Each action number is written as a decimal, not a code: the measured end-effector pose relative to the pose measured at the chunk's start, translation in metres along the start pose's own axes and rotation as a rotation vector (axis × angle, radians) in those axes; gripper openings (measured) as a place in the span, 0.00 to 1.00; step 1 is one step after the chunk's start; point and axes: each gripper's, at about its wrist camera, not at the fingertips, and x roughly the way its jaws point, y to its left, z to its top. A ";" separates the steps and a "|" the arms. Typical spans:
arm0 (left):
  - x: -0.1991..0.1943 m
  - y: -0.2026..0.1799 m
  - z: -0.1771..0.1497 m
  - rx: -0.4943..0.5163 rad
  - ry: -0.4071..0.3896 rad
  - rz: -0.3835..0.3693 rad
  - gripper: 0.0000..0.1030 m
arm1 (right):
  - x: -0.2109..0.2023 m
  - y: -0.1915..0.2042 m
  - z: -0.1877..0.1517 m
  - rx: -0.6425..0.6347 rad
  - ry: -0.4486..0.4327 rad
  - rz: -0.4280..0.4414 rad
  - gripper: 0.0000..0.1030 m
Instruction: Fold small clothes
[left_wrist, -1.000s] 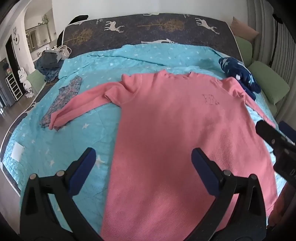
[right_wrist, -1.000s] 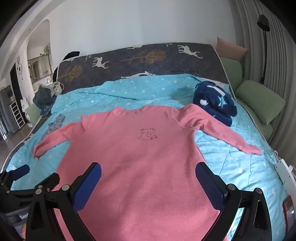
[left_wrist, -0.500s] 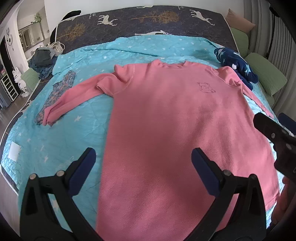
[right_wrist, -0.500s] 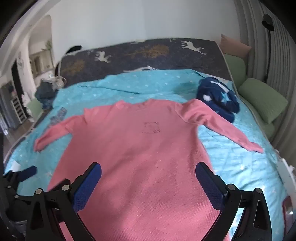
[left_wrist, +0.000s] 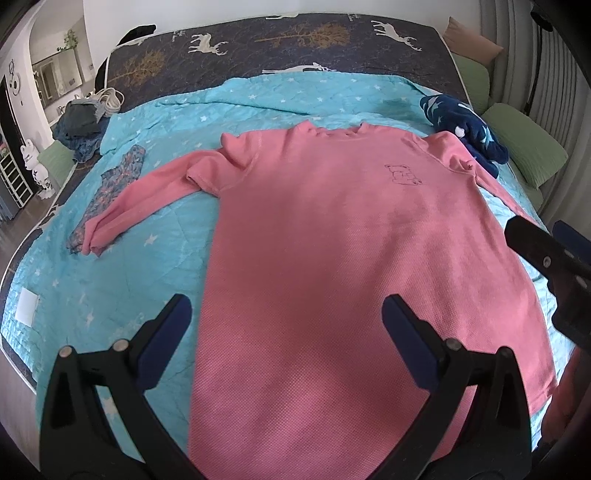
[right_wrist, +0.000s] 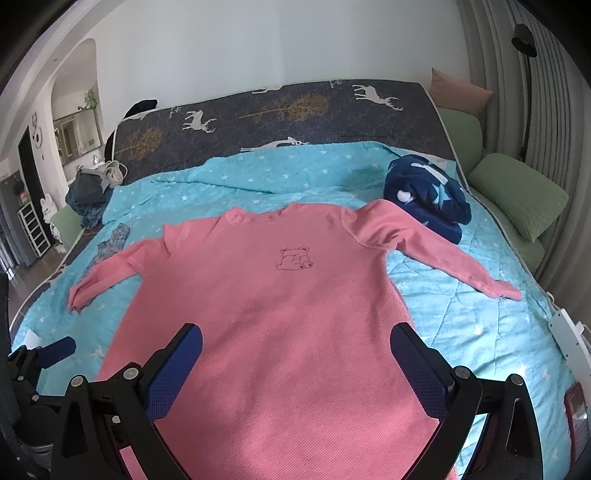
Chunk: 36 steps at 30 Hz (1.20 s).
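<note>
The pink top (right_wrist: 273, 295) lies flat, front up, on the turquoise bedspread (right_wrist: 461, 314), both sleeves out, its body straight ahead of both grippers. The left gripper (left_wrist: 286, 321) and right gripper (right_wrist: 295, 347) hover with jaws wide apart, holding nothing. Beyond the right jaws sits a navy bundle (right_wrist: 428, 195); off left, what may be a floral garment (left_wrist: 110, 188) touches the sleeve.

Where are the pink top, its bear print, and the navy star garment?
pink top (right_wrist: 280, 325), right wrist view, mid chest
bear print (right_wrist: 294, 259), right wrist view, centre of outline
navy star garment (right_wrist: 436, 199), right wrist view, bundle's middle
</note>
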 end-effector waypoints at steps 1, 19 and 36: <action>0.000 0.000 0.000 0.001 -0.002 0.002 0.99 | 0.000 0.000 0.000 0.000 0.001 0.001 1.00; -0.001 -0.004 0.003 0.021 -0.009 0.003 0.99 | -0.005 0.003 0.003 -0.015 -0.016 0.005 1.00; 0.001 -0.001 0.003 0.011 -0.004 -0.015 0.99 | -0.001 0.006 0.005 -0.012 0.003 0.002 1.00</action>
